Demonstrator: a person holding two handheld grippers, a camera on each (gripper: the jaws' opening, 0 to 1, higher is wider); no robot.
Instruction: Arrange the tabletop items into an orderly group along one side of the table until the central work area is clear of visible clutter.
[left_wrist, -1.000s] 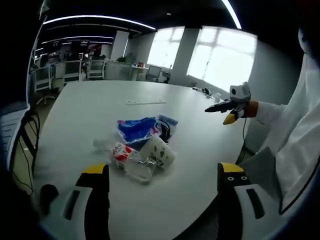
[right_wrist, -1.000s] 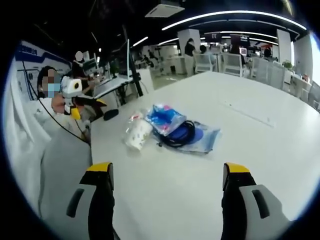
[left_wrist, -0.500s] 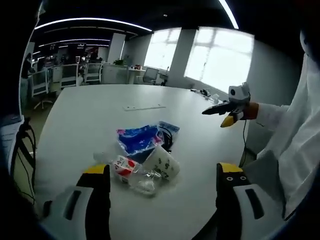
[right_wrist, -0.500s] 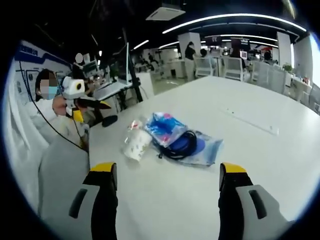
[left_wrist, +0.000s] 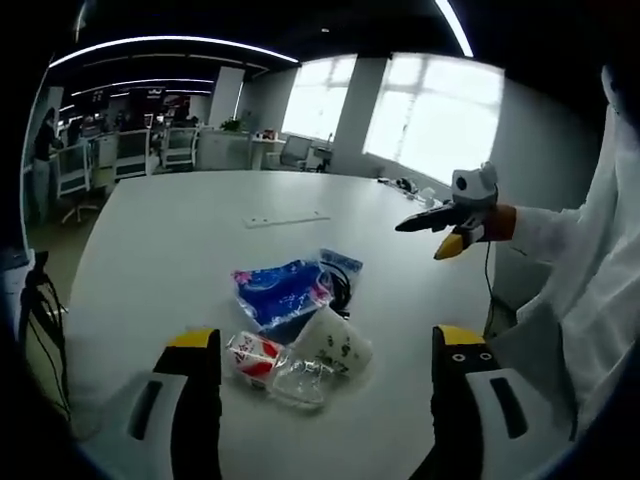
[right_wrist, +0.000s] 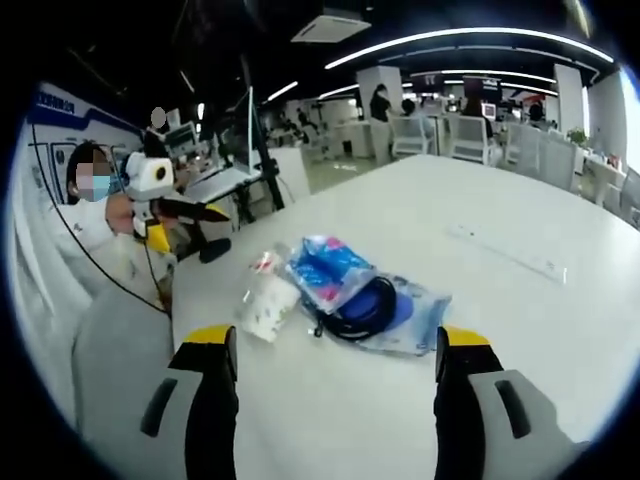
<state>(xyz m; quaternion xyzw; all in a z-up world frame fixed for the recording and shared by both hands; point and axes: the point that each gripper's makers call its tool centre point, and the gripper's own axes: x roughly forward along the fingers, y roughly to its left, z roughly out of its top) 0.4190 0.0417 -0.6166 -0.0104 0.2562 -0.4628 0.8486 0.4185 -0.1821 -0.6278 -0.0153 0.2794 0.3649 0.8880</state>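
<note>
A: Clutter sits in one tight cluster on the white surface (left_wrist: 150, 230): paper cup (left_wrist: 334, 343) on its side, crumpled clear plastic bottle (left_wrist: 270, 365) with a red label touching it, blue snack packet (left_wrist: 281, 289) just behind them, and a clear bag (left_wrist: 340, 268) with a coiled black cable (left_wrist: 340, 285) inside.

B: Same cluster in the right gripper view? Positions?

A: Yes. Cup (right_wrist: 264, 306) at the near left, blue packet (right_wrist: 325, 272) beside it and lapping over the cable (right_wrist: 362, 307), clear bag (right_wrist: 415, 318) spreading right. Bottle mostly hidden behind the cup there.

B: Left hand-held gripper?

A: Left hand-held gripper (left_wrist: 318, 400) hangs above the near edge of the surface, jaws spread wide, nothing between them. The cup and bottle lie just ahead, between the jaw lines but apart from them.

B: Right one?

A: Right hand-held gripper (right_wrist: 330, 400) also wide apart and empty, hovering short of the cluster. In the left gripper view it shows off to the right, past the edge of the surface, held by a person in a white sleeve (left_wrist: 545, 225).

B: Anything else on the surface?

A: A long white strip (left_wrist: 284, 218) lies flat well beyond the cluster, toward the far side. Office desks and chairs in the background
</note>
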